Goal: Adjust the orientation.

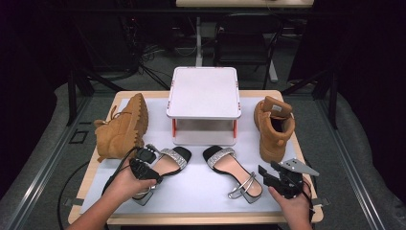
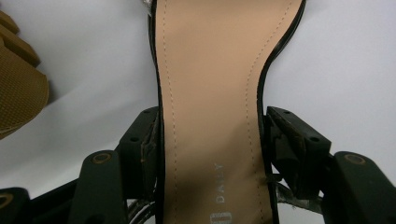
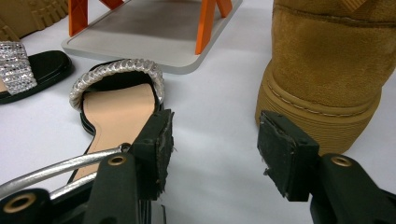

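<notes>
**Ana:** Tongs first, please. What is the left tongs (image 1: pixel 149 154) doing?

**Ben:** It is straddling the left sandal (image 1: pixel 165 165) at about 7 o'clock on the desk (image 1: pixel 201 189). In the left gripper view, the beige insole (image 2: pixel 210 93) is running between the two black jaws. Both pads are sitting against the black edges of the sole, so the tongs is clamped on that sandal.

**Ana:** And the right tongs (image 1: pixel 269 168)?

**Ben:** It is hovering at about 4 o'clock with the jaws apart. In the right gripper view nothing is lying between them, only the white desk surface (image 3: pixel 215 154). The right sandal (image 3: pixel 116 100) is lying just beside its left-hand jaw, and the tan boot (image 3: pixel 327 74) is standing near the other jaw.

**Ana:** Where are the other things?

**Ben:** The right sandal (image 1: pixel 232 172) is lying near 6 o'clock. A white rack (image 1: pixel 204 96) with orange legs is standing at the centre. Another tan boot (image 1: pixel 122 127) is lying on its side at 9 o'clock, and the upright boot (image 1: pixel 274 127) is standing at 3 o'clock.
</notes>
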A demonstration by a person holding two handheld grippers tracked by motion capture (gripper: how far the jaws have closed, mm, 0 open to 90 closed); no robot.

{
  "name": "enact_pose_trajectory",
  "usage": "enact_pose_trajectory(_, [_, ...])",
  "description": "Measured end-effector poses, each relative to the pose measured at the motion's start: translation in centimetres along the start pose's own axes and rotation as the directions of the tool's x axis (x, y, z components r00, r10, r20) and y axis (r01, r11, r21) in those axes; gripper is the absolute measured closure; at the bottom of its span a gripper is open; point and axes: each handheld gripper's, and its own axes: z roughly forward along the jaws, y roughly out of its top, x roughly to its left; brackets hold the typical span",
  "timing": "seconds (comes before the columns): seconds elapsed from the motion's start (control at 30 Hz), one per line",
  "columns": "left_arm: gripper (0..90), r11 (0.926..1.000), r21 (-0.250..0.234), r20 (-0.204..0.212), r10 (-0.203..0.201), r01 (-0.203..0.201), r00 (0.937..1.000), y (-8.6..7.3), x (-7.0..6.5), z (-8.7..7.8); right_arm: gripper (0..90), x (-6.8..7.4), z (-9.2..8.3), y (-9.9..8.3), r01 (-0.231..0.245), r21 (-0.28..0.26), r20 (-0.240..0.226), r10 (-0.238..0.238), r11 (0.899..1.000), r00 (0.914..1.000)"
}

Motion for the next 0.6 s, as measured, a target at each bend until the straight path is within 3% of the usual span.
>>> enact_pose_trajectory(0.2, [39.3, 0.999, 0.032, -0.043, 0.033, -0.031, 0.9985, 0.2, -0.5, 0.1, 44.4, 0.2, -0.1, 0.2, 0.008, 0.007, -0.009, -0.008, 1.0, 0.9999])
enact_pose_trajectory(0.37, [40.1, 0.9971, 0.051, -0.065, 0.06, -0.056, 0.9961, 0.4, -0.8, 0.1, 42.9, 1.0, 0.2, 0.8, 0.017, 0.066, -0.029, -0.015, 0.998, 0.9995])
enact_pose_trajectory(0.6, [40.2, 0.9966, 0.042, -0.06, 0.073, -0.07, 0.9955, 0.3, -0.7, 0.1, 43.2, 1.6, 0.4, 1.8, 0.02, 0.121, -0.04, -0.015, 0.993, 0.9991])
